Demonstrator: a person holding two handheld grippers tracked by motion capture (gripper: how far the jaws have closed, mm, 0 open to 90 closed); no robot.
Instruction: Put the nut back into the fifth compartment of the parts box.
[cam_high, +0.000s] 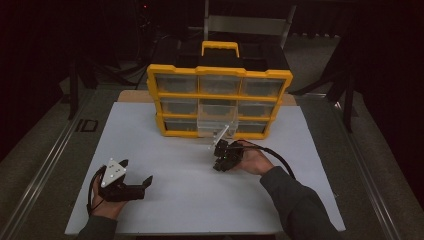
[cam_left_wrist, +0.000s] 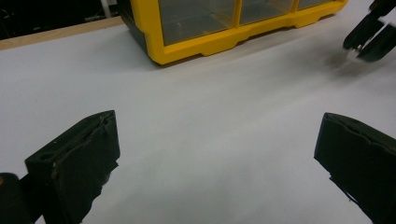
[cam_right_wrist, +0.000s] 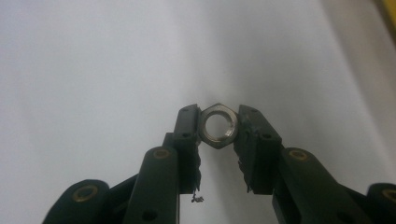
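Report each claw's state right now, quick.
Left claw: open, nothing between its jaws, above the white table.
Right claw: closed on a metal hex nut, held off the table.

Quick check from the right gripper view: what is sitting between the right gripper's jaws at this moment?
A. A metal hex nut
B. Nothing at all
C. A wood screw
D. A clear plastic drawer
A: the right gripper view shows the right gripper with both black pads pressed against the flats of a metal hex nut, its threaded hole facing the camera above the white table.
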